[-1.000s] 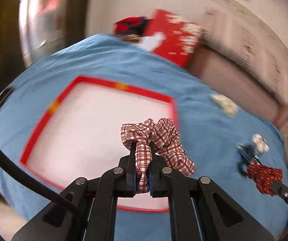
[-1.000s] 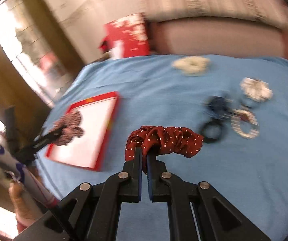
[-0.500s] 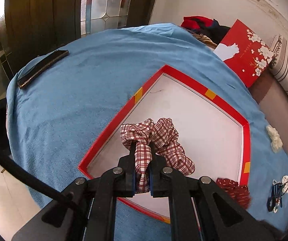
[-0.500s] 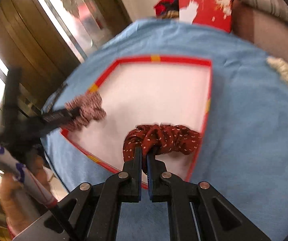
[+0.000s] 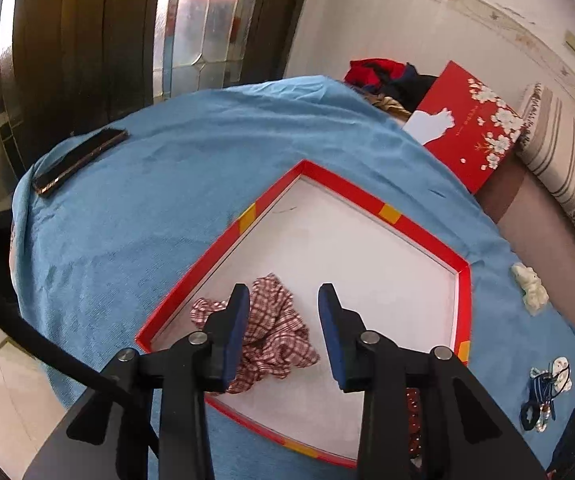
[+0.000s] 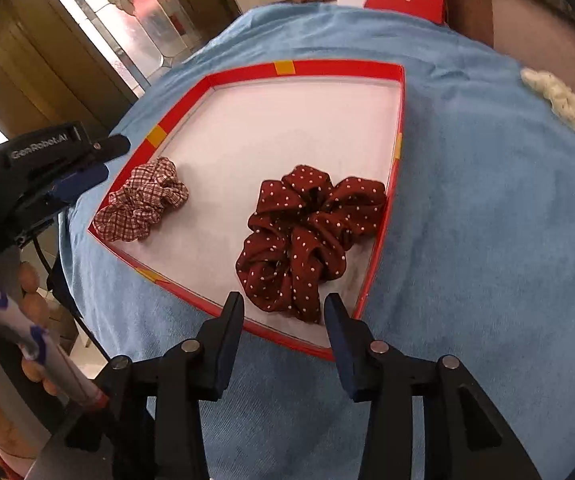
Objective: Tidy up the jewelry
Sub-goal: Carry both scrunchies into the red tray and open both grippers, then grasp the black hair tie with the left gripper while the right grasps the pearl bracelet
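Observation:
A red-rimmed white tray (image 5: pixel 383 211) (image 6: pixel 303 67) lies on the blue cloth. A red-and-white plaid scrunchie (image 5: pixel 275 336) (image 6: pixel 143 202) lies in the tray's near-left corner. My left gripper (image 5: pixel 283 312) is open just above it, and also shows at the left of the right wrist view (image 6: pixel 83 168). A dark red polka-dot scrunchie (image 6: pixel 307 236) lies in the tray near its right rim. My right gripper (image 6: pixel 283 314) is open and empty just behind it, over the tray's near edge.
A cream scrunchie (image 5: pixel 529 294) (image 6: pixel 555 98) and a bunch of blue and black hair ties (image 5: pixel 543 388) lie on the cloth right of the tray. A black phone (image 5: pixel 79 160) lies far left. A red gift box (image 5: pixel 467 124) leans at the back.
Both grippers have opened. The plaid scrunchie has dropped from the left one and the polka-dot scrunchie from the right one; both now lie in the tray.

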The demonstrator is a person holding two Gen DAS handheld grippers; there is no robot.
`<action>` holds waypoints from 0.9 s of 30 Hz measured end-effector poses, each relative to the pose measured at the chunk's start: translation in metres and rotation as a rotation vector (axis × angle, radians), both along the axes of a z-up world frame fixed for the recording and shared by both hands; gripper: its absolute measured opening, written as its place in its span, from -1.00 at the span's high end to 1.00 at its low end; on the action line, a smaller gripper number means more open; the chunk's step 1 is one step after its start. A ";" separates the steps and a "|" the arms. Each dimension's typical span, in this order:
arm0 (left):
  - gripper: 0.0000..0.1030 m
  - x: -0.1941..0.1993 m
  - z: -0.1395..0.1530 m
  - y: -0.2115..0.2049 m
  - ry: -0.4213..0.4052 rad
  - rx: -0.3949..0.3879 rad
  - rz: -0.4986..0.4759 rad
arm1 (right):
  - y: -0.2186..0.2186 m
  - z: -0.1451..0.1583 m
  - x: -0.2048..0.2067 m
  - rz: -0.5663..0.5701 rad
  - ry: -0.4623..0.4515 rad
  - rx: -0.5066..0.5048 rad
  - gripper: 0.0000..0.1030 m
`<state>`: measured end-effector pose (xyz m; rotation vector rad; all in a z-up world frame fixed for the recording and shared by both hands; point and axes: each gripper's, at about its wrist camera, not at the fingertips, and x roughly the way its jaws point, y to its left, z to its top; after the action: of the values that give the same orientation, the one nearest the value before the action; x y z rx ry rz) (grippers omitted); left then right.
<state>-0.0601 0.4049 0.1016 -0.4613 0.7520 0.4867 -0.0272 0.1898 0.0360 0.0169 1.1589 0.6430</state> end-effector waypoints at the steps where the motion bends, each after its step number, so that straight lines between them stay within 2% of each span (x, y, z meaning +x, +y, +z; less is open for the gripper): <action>1: 0.33 0.000 0.002 -0.004 -0.004 0.014 -0.005 | -0.001 0.000 0.000 -0.001 0.025 0.010 0.13; 3: 0.32 0.001 0.004 -0.009 -0.006 0.027 -0.014 | -0.004 -0.001 -0.005 0.003 0.053 0.018 0.12; 5: 0.32 0.002 0.005 -0.012 -0.014 0.023 -0.024 | -0.005 0.001 -0.014 0.014 0.040 0.019 0.12; 9: 0.27 0.004 0.011 -0.022 -0.038 0.018 -0.048 | -0.026 0.016 -0.040 0.001 -0.057 0.073 0.09; 11: 0.18 0.005 0.014 -0.032 -0.051 0.035 -0.069 | -0.045 0.022 -0.049 -0.026 -0.094 0.081 -0.12; 13: 0.15 0.006 0.016 -0.045 -0.056 0.049 -0.100 | -0.073 0.025 -0.057 -0.059 -0.126 0.076 -0.12; 16: 0.15 0.007 0.018 -0.071 -0.068 0.058 -0.185 | -0.130 0.023 -0.063 -0.155 -0.147 0.030 -0.12; 20: 0.15 0.008 0.021 -0.123 -0.074 0.111 -0.327 | -0.215 0.010 -0.063 -0.327 -0.148 -0.055 -0.12; 23: 0.07 0.012 0.019 -0.165 -0.058 0.128 -0.440 | -0.266 0.004 -0.058 -0.448 -0.164 -0.117 -0.12; 27: 0.05 0.025 0.009 -0.225 -0.002 0.120 -0.610 | -0.320 0.004 -0.046 -0.570 -0.176 -0.128 -0.12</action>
<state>-0.0347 0.1794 0.1101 -0.1049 0.8117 -0.0411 -0.0736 -0.1303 0.0400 0.1727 0.9610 0.0636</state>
